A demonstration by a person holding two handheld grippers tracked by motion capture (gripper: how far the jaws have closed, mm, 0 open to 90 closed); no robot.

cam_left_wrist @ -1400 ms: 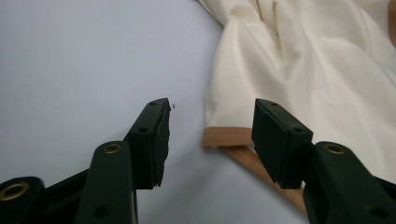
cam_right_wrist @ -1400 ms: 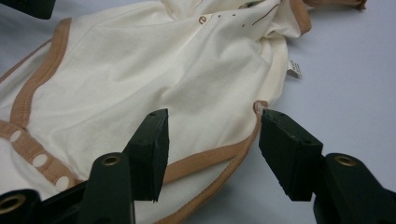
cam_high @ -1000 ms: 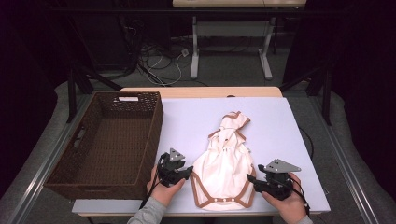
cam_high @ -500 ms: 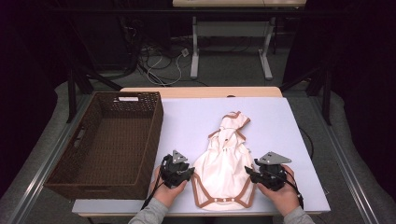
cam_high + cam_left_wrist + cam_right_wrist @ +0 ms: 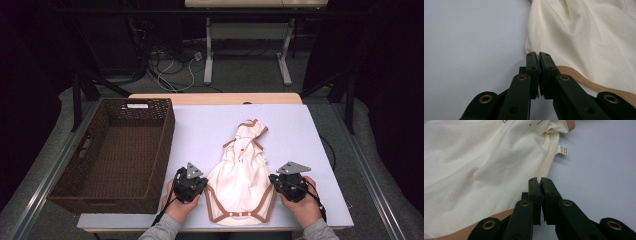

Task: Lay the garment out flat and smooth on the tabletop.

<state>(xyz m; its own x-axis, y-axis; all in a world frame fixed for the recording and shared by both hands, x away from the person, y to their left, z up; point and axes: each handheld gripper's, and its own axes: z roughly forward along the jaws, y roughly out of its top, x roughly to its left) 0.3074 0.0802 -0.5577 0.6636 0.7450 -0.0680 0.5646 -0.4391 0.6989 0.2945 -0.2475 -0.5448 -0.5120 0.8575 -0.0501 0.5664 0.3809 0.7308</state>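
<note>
One cream bodysuit, tan trim, flat; both claws pinching edges.

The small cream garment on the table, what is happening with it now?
A person holds a gripper in each hand. The left gripper and the right gripper are each shut on a side edge of the cream garment, which lies flat on the table. A brown basket stands to its left.

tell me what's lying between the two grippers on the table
The cream baby garment lies between the left gripper and right gripper, seen in the high view.
</note>
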